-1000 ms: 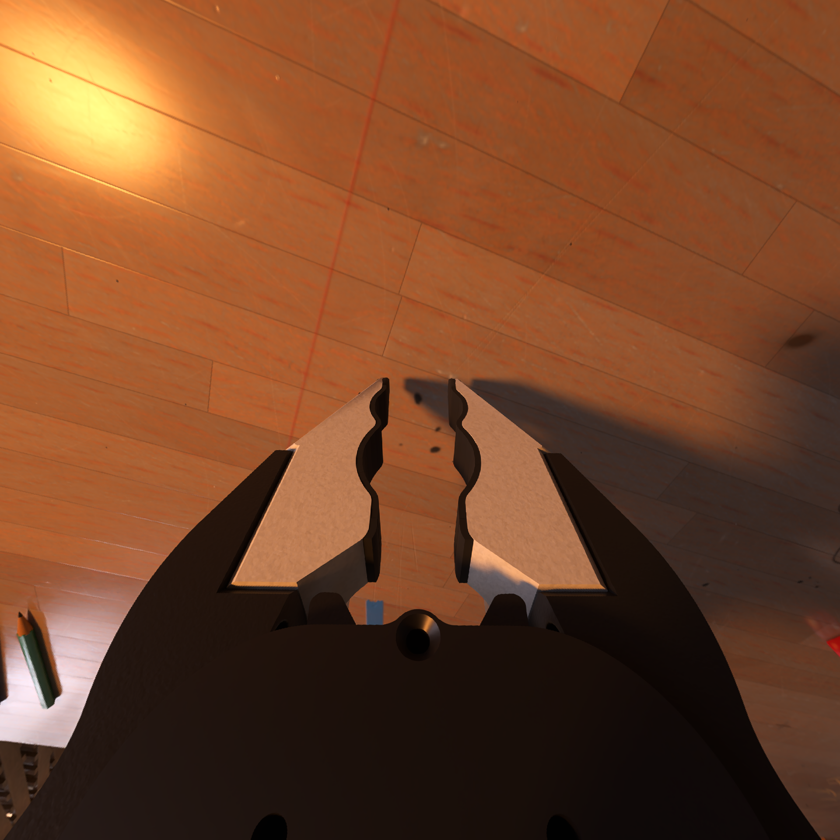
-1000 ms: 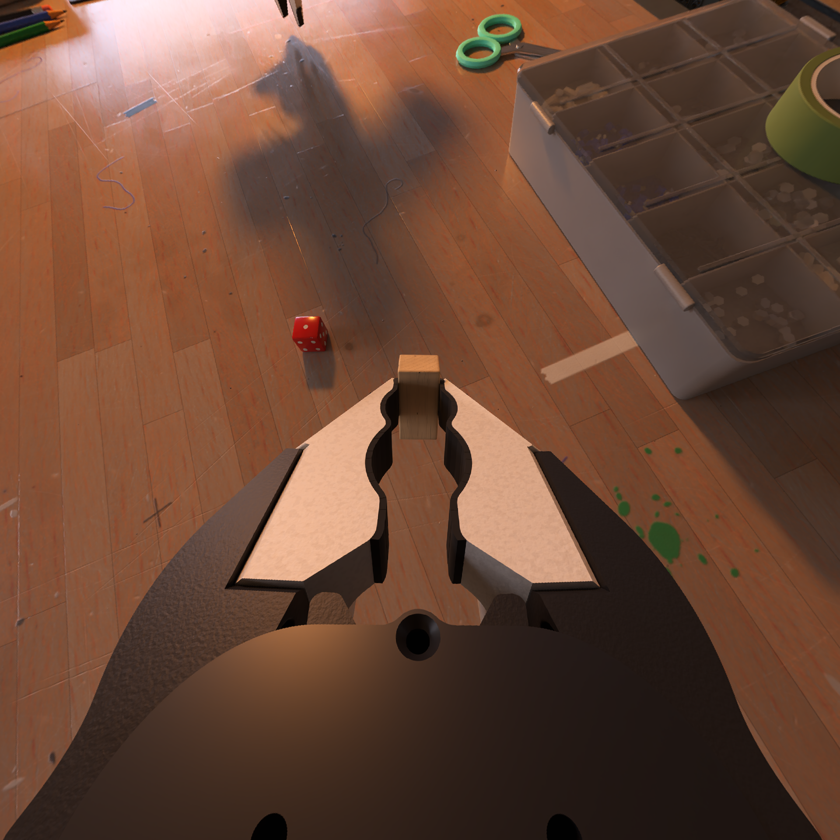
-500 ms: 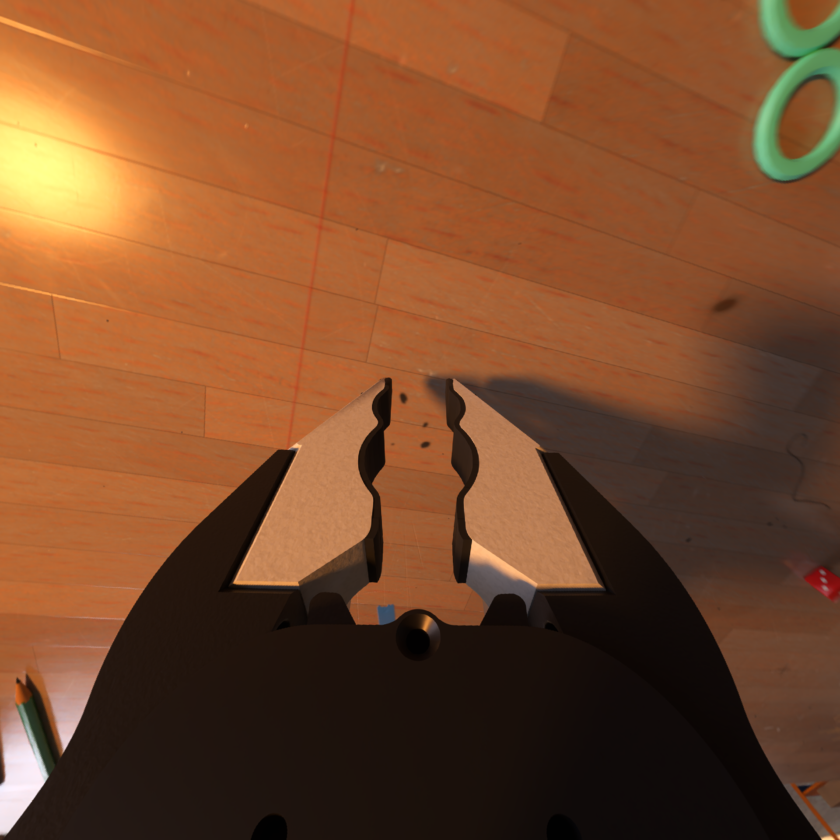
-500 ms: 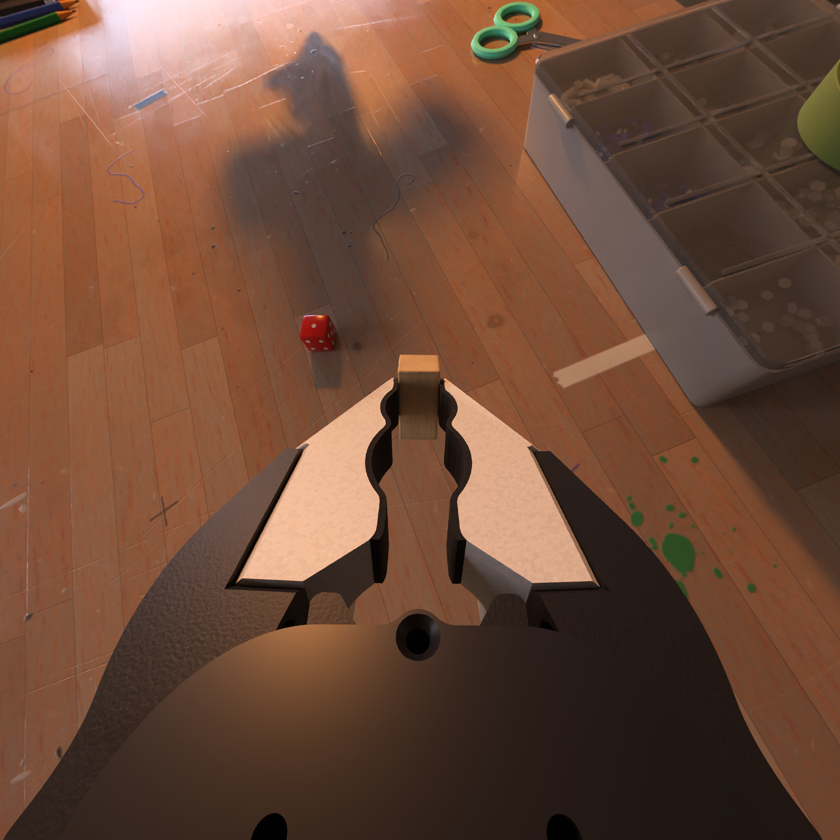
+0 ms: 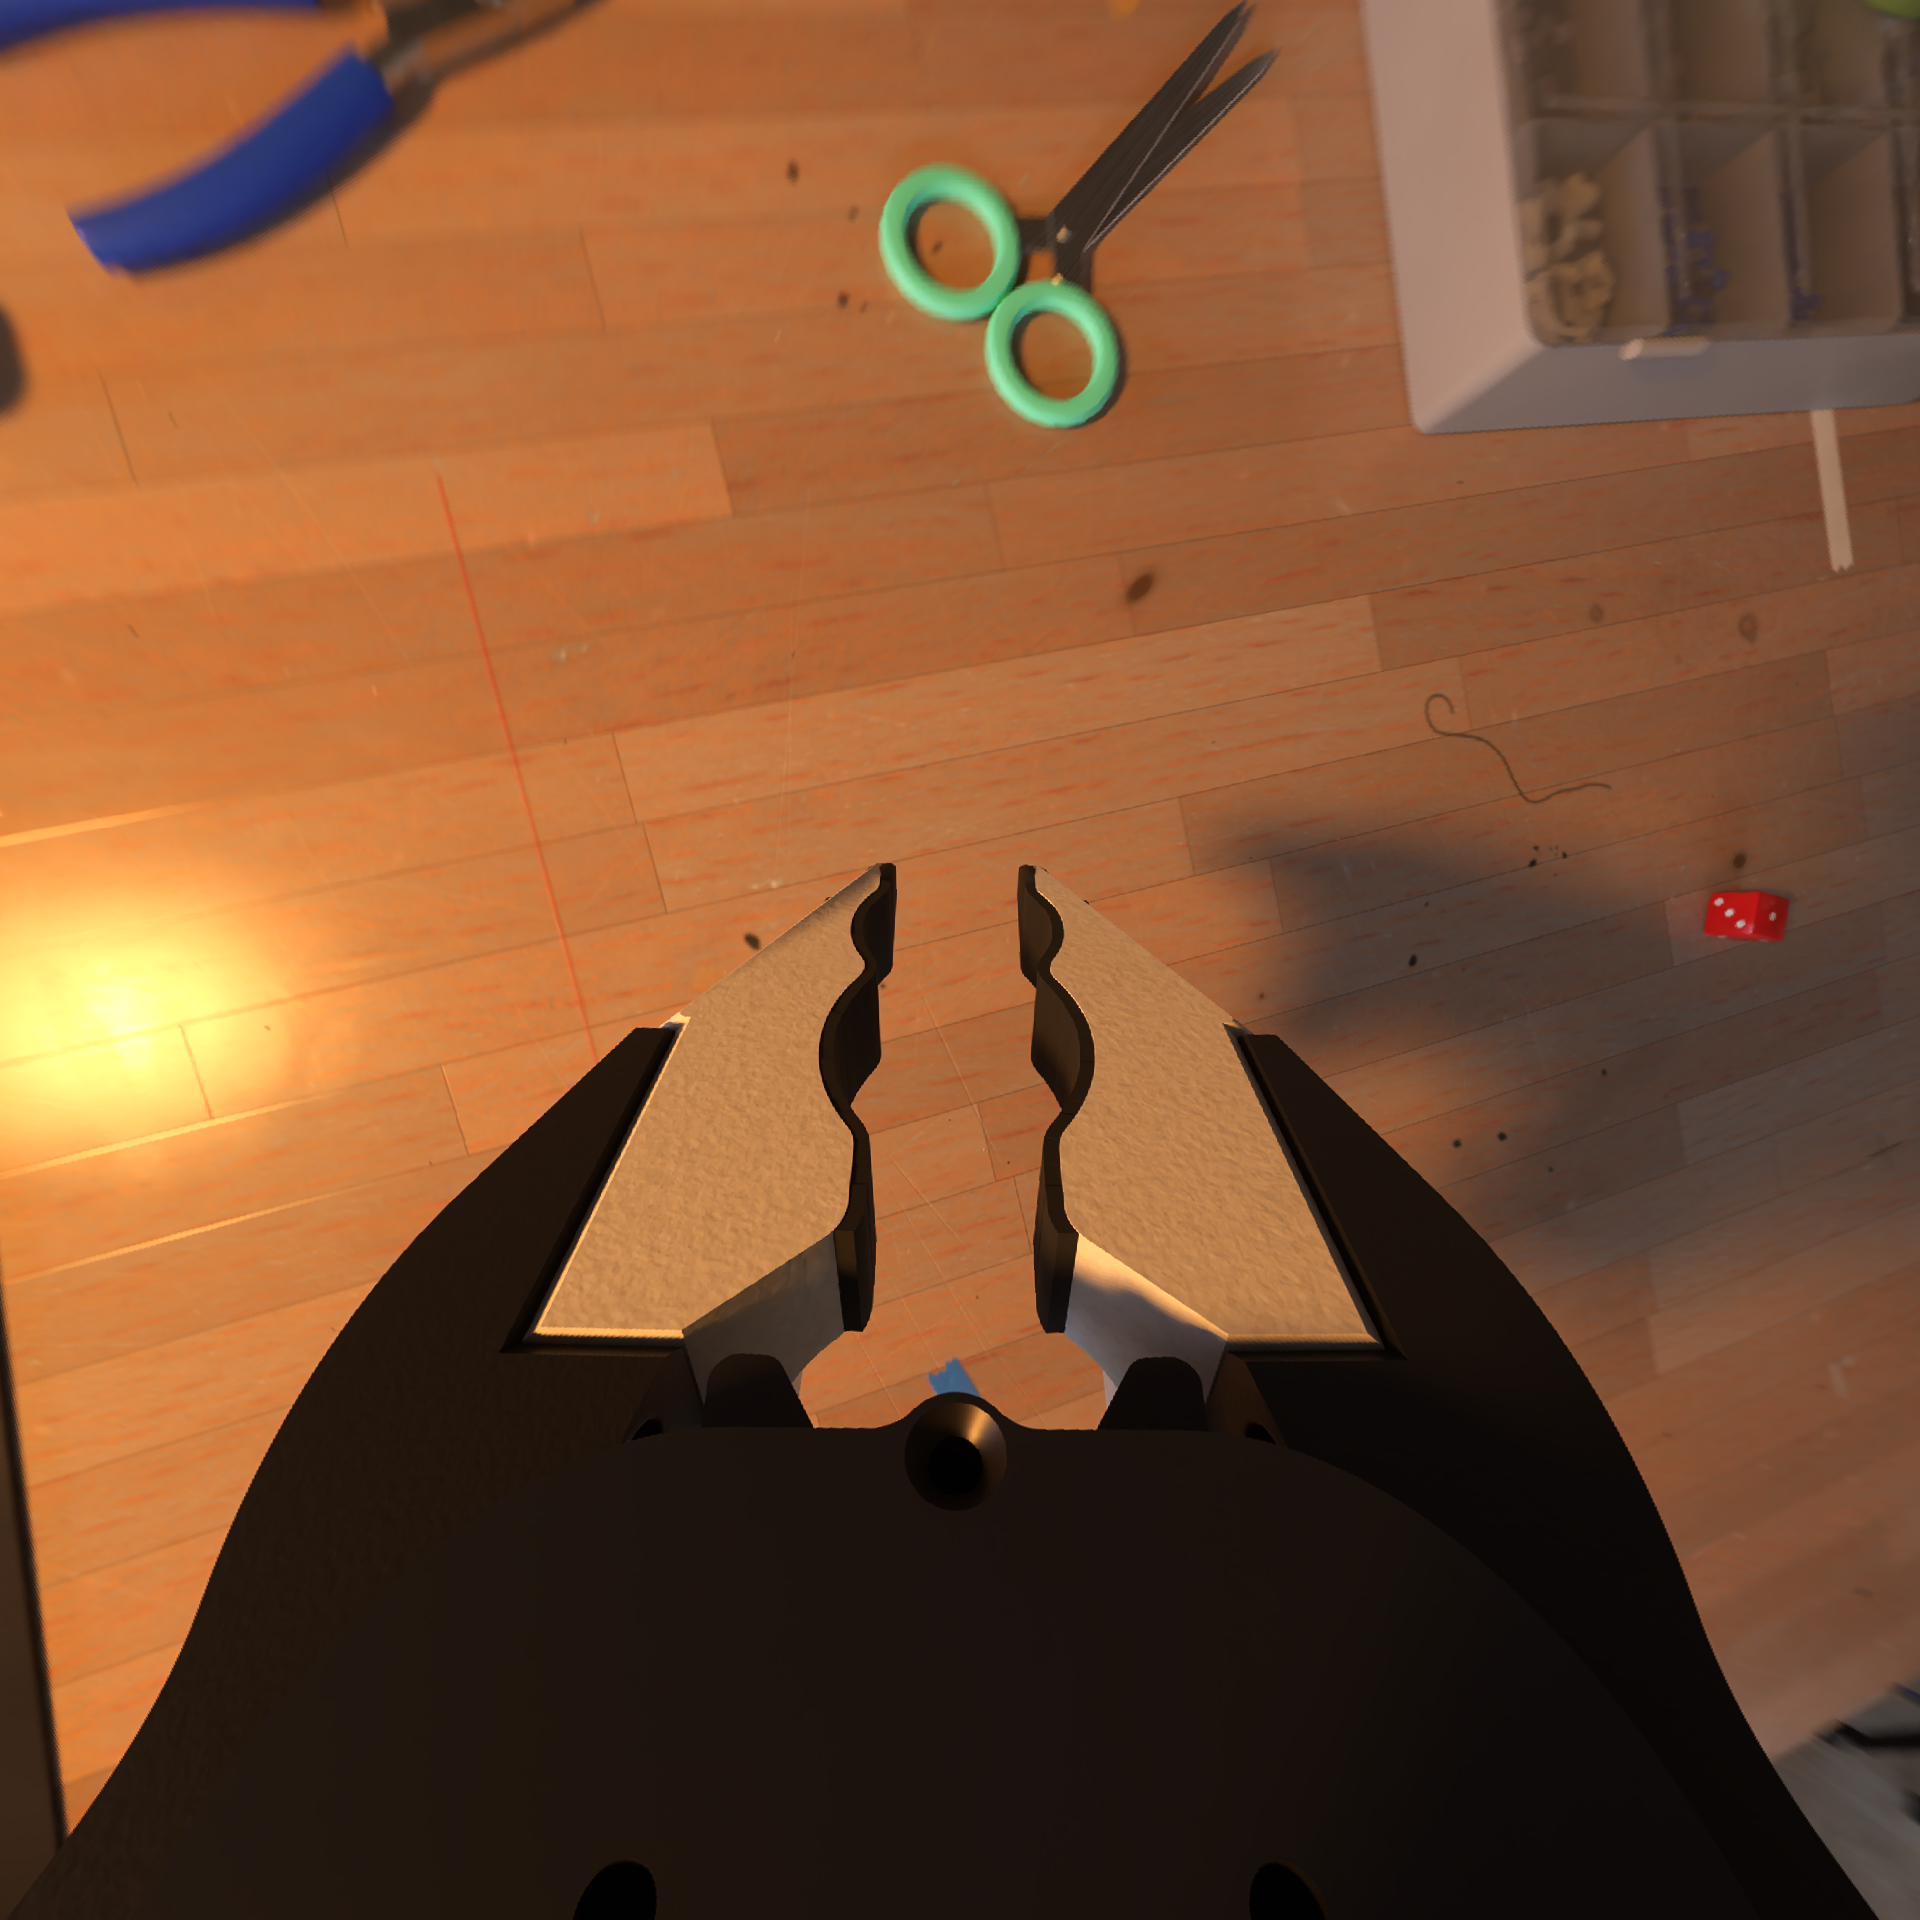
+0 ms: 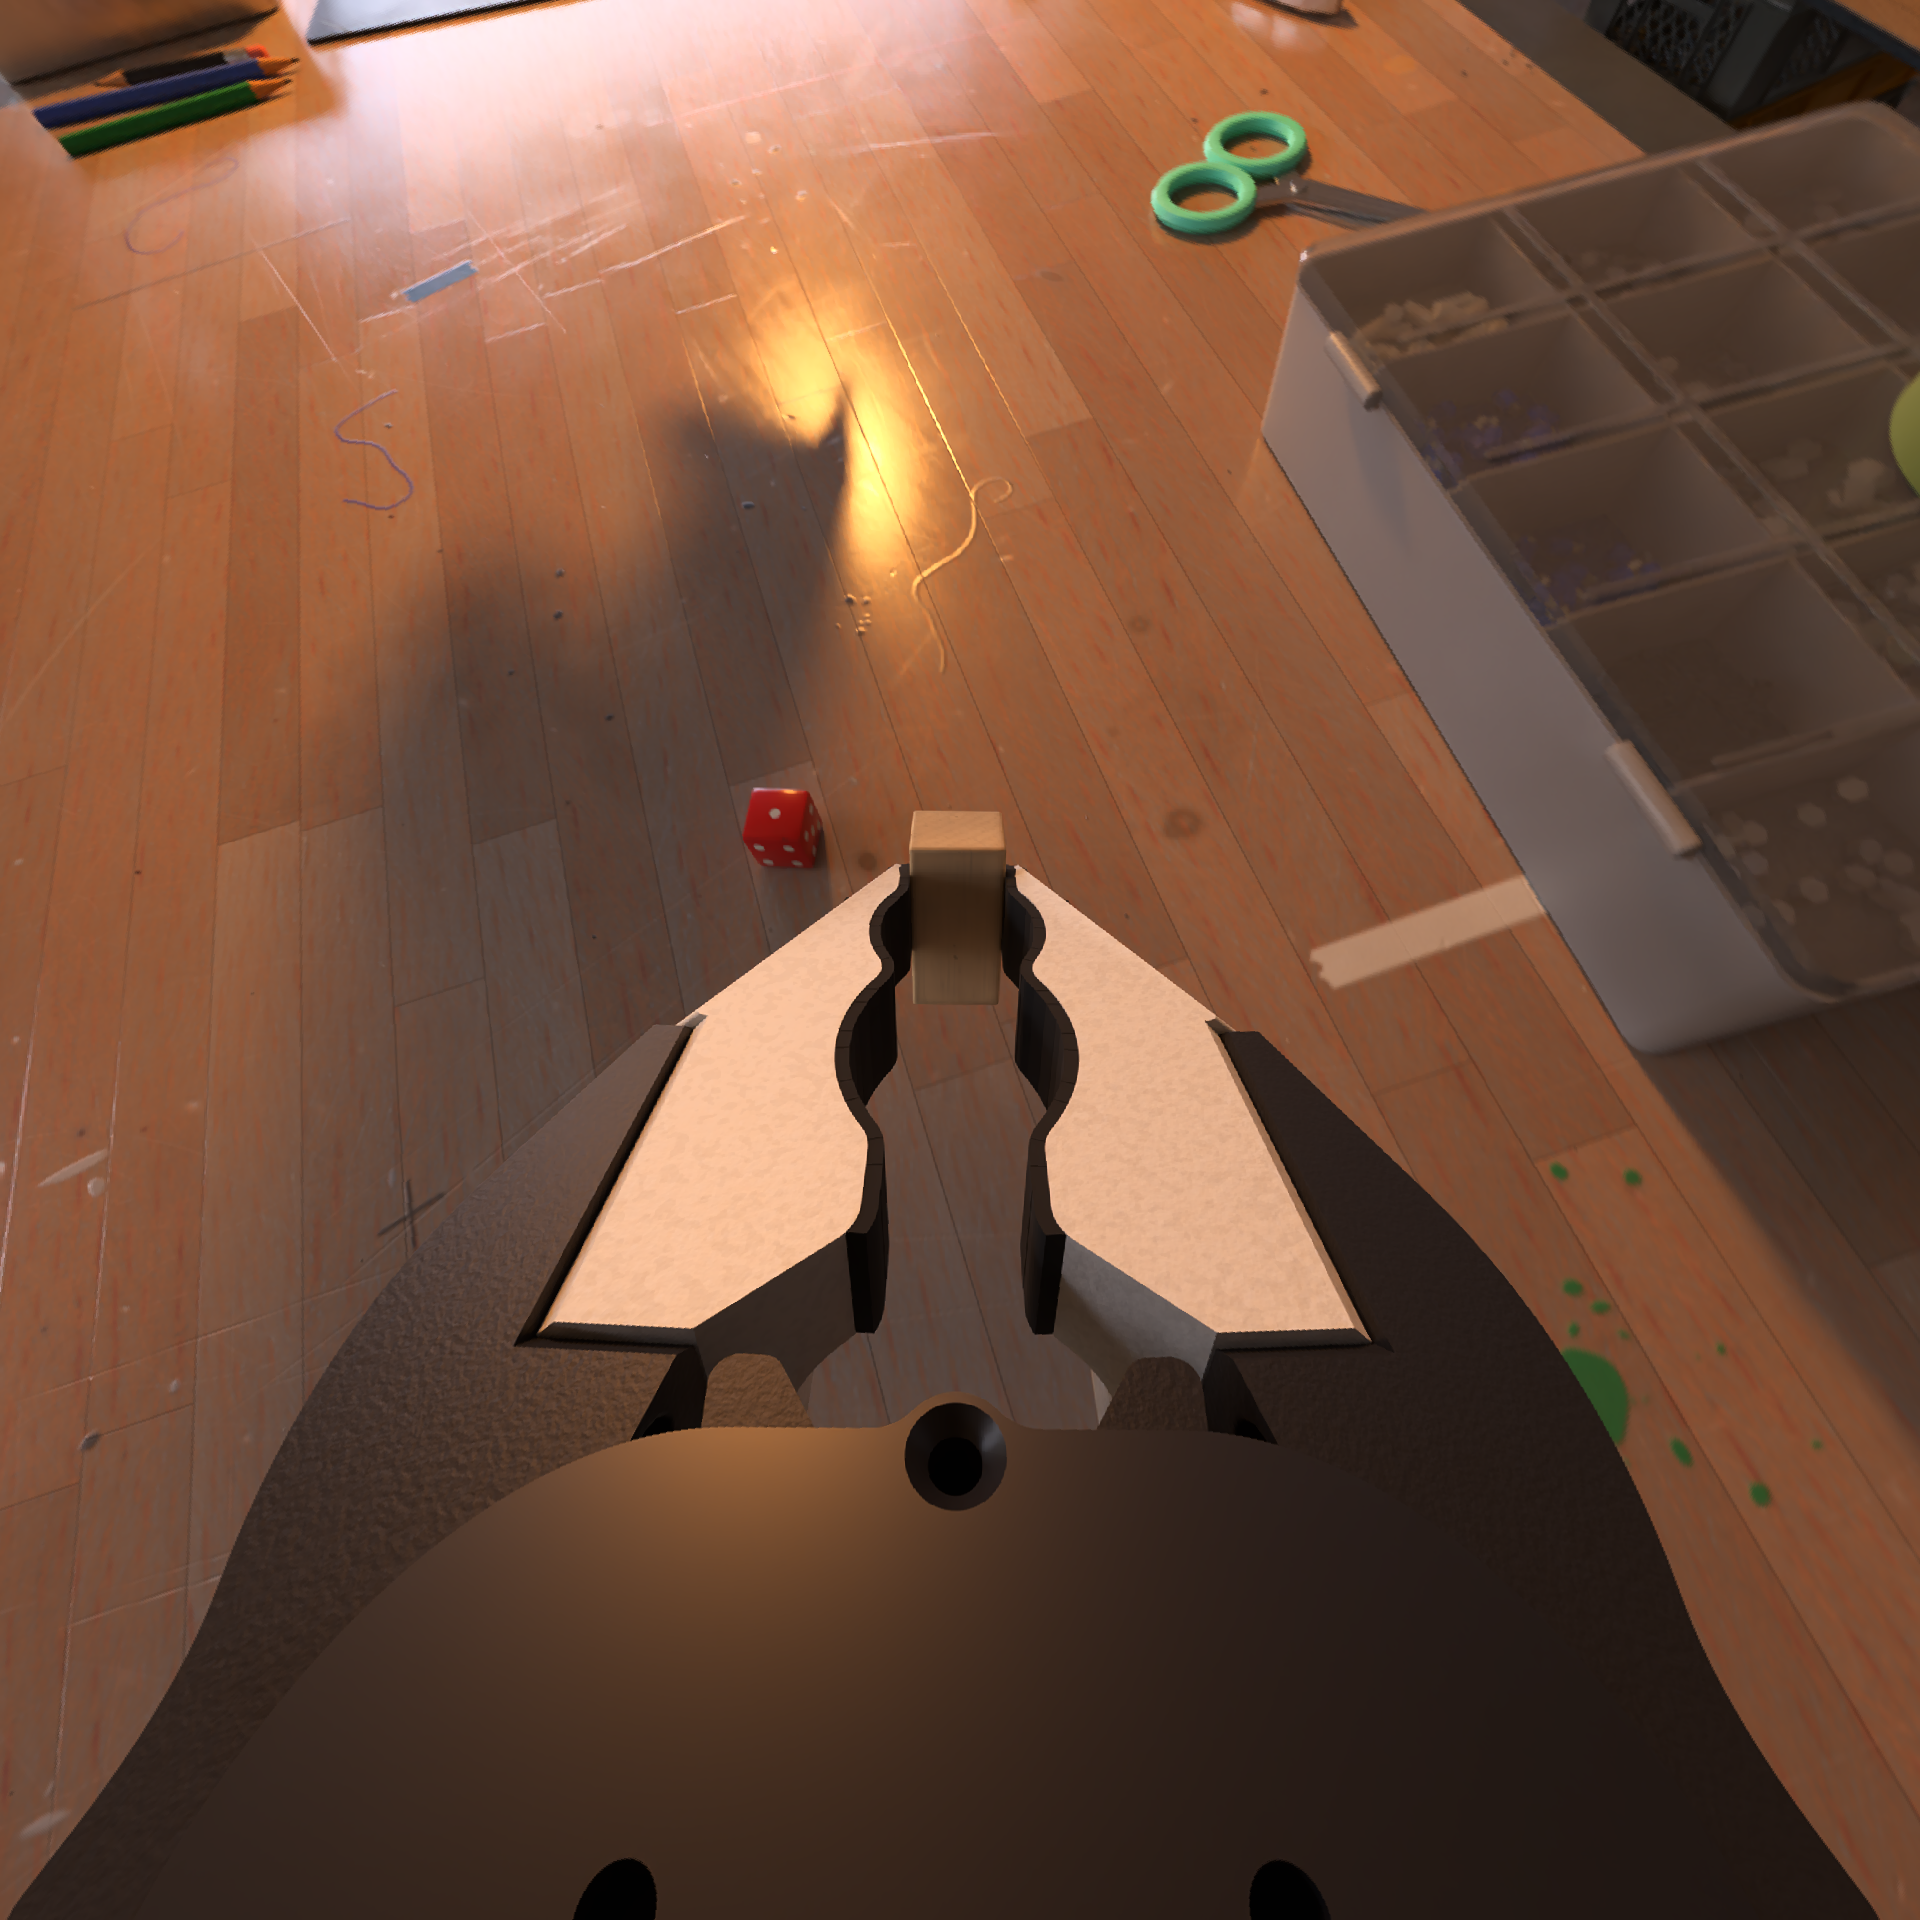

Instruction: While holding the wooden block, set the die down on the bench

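The red die lies on the wooden bench, just left of and beyond my right gripper's tips. It also shows in the left wrist view, far to the right of the left gripper. My right gripper is shut on a small wooden block and holds it above the bench. My left gripper is open and empty, high over bare planks.
Green-handled scissors lie beyond the left gripper. A grey compartment box stands at the right. Blue-handled pliers lie far left. Coloured pencils lie at the far left corner. Green paint spots mark the bench.
The left gripper has pulled up and back, so scissors, box and pliers came into its view and the die shifted up. The right gripper still holds the block and has drawn nearer the die.
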You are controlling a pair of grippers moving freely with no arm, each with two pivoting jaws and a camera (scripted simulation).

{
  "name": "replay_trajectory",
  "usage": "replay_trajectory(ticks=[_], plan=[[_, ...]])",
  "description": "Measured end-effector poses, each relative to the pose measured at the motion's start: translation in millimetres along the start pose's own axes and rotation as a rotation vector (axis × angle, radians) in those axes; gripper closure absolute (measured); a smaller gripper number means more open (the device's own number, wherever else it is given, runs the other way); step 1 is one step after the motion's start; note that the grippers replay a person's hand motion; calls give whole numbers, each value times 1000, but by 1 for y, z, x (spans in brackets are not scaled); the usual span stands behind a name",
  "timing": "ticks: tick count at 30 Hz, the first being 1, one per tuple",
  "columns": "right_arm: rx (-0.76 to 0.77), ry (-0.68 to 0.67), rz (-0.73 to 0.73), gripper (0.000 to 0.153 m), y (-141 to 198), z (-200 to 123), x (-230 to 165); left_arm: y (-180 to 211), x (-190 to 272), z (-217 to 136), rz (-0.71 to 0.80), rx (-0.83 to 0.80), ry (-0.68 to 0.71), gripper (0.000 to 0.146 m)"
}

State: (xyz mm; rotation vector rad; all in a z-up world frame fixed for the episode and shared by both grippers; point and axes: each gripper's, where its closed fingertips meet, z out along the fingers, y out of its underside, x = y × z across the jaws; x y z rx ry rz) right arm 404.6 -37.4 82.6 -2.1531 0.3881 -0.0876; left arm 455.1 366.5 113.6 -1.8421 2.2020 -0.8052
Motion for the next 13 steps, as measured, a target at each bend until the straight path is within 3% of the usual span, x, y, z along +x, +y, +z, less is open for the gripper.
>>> replay_trajectory(ticks=[6,10,13], plan=[[23,-26,-71,137,-21,19,-13,-11,55,-31,221,270,33,123],[132,-82,-99,137,-53,35,-30,-10,114,-48,396,461,111,123],[199,-47,-101,137,-76,43,-35,-1,152,-48,524,543,132,123]])
